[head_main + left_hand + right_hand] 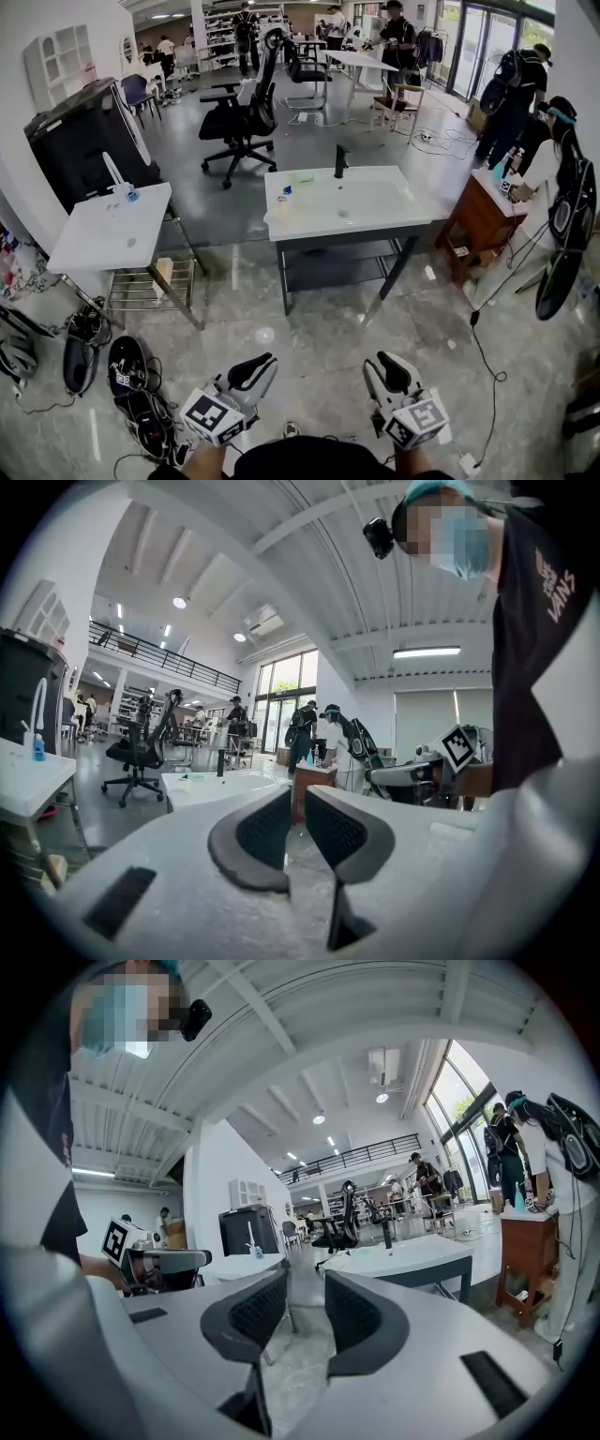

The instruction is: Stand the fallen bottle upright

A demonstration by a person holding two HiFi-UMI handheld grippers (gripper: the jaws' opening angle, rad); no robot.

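Jaws together on left gripper (262,364), apart on right gripper (382,366), both empty; pale thing, probably the fallen bottle (302,176), lies well apart on far surface (375,202), slightly left, long axis unreadable, so left gripper looks nearer.

From back here I can't make out the fallen bottle (279,210) sharply. What I take for it is a pale, translucent shape lying low on the white tabletop (375,211), a little left of centre in the head view. It sits at the tabletop's left end, close to the near-left corner and just inside the edge. It looks flat on its side rather than standing. A small blue spot (287,189) sits just beyond it toward the far edge, and I can't tell whether that is its cap. At this size I can't read which way the neck points, or whether anything is inside.
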